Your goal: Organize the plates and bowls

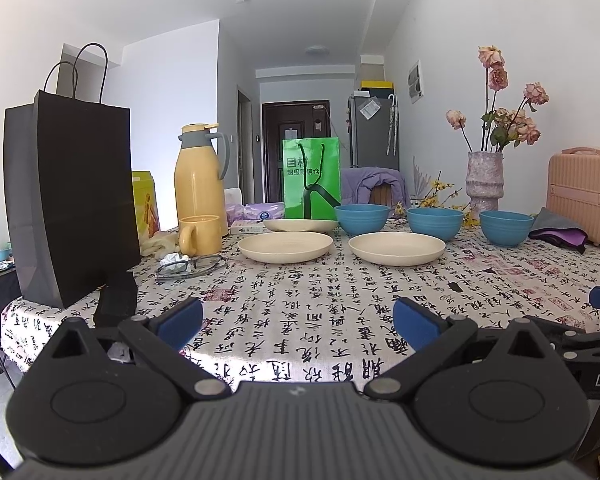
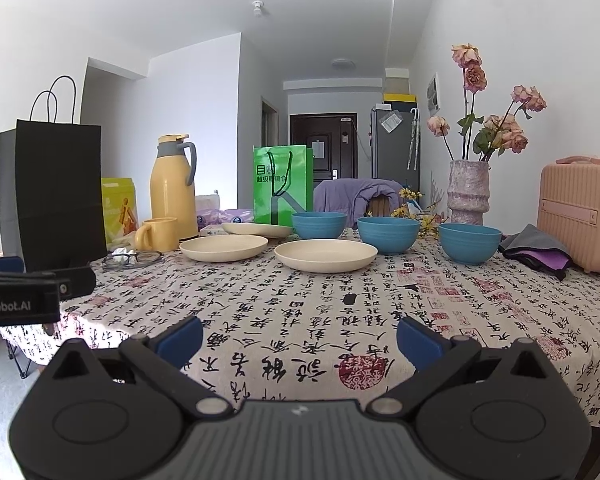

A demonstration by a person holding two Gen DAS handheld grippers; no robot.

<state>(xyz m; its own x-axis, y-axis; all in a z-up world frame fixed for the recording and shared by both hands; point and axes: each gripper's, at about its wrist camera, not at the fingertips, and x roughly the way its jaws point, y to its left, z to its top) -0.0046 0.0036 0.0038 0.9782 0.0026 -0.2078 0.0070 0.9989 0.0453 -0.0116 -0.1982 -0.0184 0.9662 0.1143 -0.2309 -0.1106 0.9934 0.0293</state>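
Both wrist views look level across the table [image 1: 340, 304] from its near edge, sharing its whole spread.

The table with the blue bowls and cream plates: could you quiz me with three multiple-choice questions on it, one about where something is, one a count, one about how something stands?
1. Where are the eyeglasses?
A. inside a bowl
B. on the tablecloth in front of the yellow mug
C. on top of the pink case

2. How many blue bowls are on the table?
A. two
B. three
C. five

3. How do the two grippers stand?
A. both open, holding nothing
B. both shut on plates
C. one shut on a bowl

Answers: 1 B, the glasses lie flat just before the mug. 2 B, three bowls stand in a row. 3 A, the left gripper and right gripper each show their blue fingers spread wide over bare cloth.
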